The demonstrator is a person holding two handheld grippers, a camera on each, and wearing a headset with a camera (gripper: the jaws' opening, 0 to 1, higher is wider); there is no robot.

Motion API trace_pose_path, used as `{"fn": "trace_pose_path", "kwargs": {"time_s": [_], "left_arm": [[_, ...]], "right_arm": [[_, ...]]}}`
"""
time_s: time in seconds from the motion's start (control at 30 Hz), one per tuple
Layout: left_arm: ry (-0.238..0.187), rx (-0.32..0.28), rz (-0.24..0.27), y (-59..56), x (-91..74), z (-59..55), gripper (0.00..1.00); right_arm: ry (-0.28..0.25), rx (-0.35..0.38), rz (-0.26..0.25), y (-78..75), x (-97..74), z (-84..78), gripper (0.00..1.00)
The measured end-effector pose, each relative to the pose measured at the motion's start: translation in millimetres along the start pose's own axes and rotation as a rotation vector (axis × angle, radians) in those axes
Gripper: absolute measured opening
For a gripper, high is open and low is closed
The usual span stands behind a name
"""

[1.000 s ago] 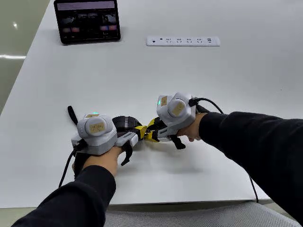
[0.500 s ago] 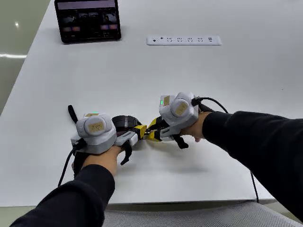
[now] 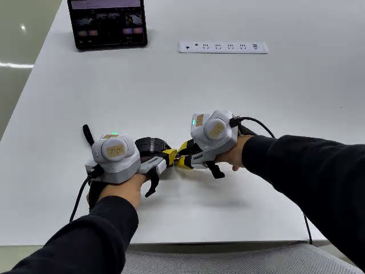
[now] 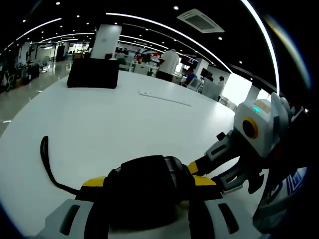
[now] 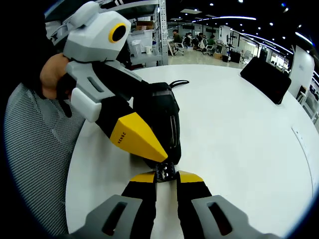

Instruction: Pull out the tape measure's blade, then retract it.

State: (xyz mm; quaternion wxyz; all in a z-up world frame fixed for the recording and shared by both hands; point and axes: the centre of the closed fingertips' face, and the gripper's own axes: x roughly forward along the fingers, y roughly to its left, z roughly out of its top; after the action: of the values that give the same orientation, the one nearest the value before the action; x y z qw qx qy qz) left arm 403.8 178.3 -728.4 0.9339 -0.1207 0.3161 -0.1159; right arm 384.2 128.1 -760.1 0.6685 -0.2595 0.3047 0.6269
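Observation:
A black round tape measure [image 3: 149, 146] lies on the white table [image 3: 171, 97], its black wrist strap [image 3: 87, 135] trailing to the left. My left gripper [image 3: 165, 157] is shut on the case; in the left gripper view its yellow-tipped jaws clamp both sides of the tape measure [image 4: 144, 181]. My right gripper [image 3: 183, 162] comes in from the right and meets the case's mouth. In the right gripper view the right gripper [image 5: 167, 177] is shut on the blade's small metal end hook [image 5: 165, 171], right against the tape measure [image 5: 160, 117]. No length of blade shows between hook and case.
A dark tablet [image 3: 107, 23] stands at the table's far left. A white power strip [image 3: 223, 47] lies at the far middle. Cables run back from both grippers. The table's front edge [image 3: 171, 242] is close to my arms.

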Motion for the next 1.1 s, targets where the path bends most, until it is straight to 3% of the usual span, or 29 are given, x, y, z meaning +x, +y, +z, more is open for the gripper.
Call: {"fn": "trace_pose_path", "kwargs": {"time_s": [0.87,0.93,0.97,1.03,1.1], "left_arm": [[0.004,-0.001,-0.005,-1.8,-0.7,0.7,0.62],[0.025,-0.026,-0.015,-1.3,-1.4,-0.7,0.61],[0.039,-0.067,-0.009,-0.5,-3.8,-1.7,0.61],[0.003,-0.009,0.003,0.7,-6.9,4.8,0.63],[0.01,-0.04,-0.001,2.4,-7.7,5.3,0.64]], "right_arm": [[-0.002,0.027,-0.002,0.5,-0.4,1.6,0.12],[-0.003,0.026,-0.006,0.5,-0.3,1.8,0.12],[-0.002,0.023,-0.009,0.5,-0.2,1.9,0.12],[0.005,0.023,-0.013,0.1,-0.6,1.5,0.12],[0.017,0.022,-0.021,-0.2,-2.0,0.0,0.13]]}}
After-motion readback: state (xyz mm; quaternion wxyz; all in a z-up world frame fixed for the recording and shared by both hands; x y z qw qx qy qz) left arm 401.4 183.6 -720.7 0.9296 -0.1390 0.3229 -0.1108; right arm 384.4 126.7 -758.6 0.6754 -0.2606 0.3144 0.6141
